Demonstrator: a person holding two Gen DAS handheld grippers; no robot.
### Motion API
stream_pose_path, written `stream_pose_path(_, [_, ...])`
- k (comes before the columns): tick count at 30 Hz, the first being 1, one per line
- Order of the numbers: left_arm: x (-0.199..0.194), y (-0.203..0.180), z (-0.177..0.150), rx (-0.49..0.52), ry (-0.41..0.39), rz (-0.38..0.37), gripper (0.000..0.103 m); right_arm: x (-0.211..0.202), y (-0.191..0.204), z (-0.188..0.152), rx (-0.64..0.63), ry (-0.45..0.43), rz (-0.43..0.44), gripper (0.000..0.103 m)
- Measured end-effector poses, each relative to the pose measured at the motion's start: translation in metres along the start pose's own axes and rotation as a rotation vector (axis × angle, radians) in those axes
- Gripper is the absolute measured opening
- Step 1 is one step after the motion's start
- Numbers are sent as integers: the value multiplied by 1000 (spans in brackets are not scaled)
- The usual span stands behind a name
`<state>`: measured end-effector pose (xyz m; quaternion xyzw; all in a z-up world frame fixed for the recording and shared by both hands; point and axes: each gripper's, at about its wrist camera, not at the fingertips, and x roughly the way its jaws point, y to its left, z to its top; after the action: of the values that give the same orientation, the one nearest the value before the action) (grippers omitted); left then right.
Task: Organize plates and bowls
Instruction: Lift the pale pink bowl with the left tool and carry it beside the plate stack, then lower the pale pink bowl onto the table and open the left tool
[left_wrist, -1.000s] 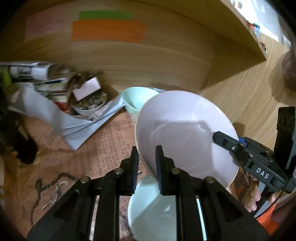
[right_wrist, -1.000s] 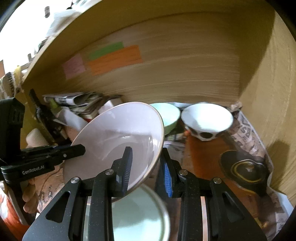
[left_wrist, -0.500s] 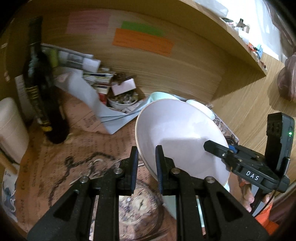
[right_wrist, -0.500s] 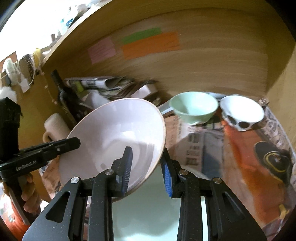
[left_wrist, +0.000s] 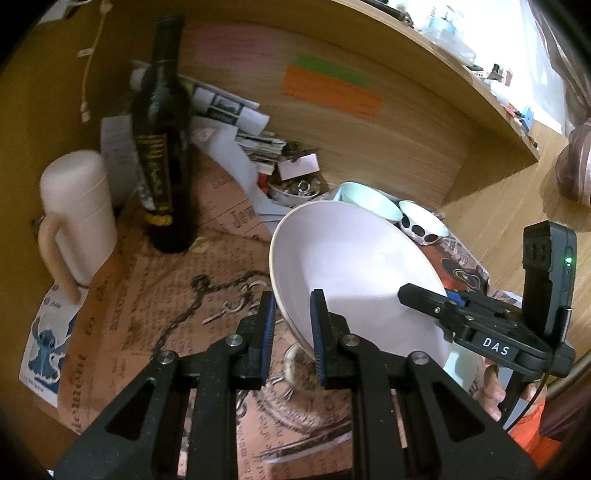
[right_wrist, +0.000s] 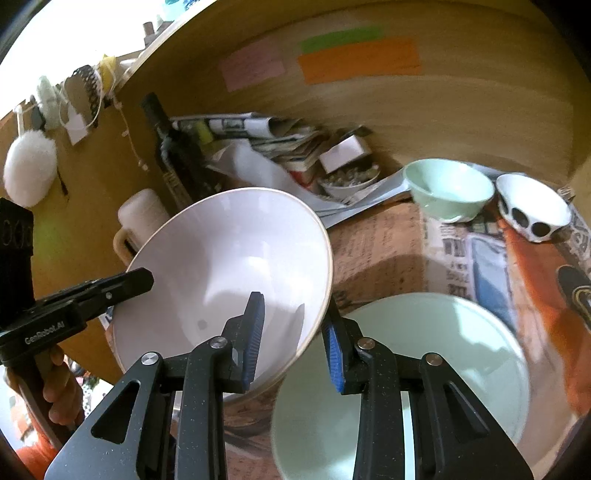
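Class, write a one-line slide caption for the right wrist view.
Both claws grip the rim of a tilted white bowl above a pale green plate, small bowls behind.

Pale lilac bowl (right_wrist: 229, 266), mint bowl (right_wrist: 448, 188), black-spotted white bowl (right_wrist: 532, 208).

Dark bottle (left_wrist: 162, 147) and cream jug (left_wrist: 79, 218) crowding left, small bowls (right_wrist: 448, 188) at back, newspaper-covered middle open.

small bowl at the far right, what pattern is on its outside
White with large black spots on the small bowl, clearest in the right wrist view.
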<state>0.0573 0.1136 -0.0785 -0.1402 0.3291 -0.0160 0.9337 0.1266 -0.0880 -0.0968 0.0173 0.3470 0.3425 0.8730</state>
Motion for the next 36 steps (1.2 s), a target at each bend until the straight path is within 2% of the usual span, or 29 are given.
stream_pose_path(10, [0, 25, -22, -47, 38, 5, 17, 22, 19, -14, -21, 66, -3, 28])
stream_pose_path(24, [16, 43, -41, -76, 99, 42, 17, 51, 25, -22, -27, 158, -3, 28])
stream_pose_path(36, [22, 47, -46, -86, 112, 27, 18, 52, 27, -21, -73, 173, -14, 31])
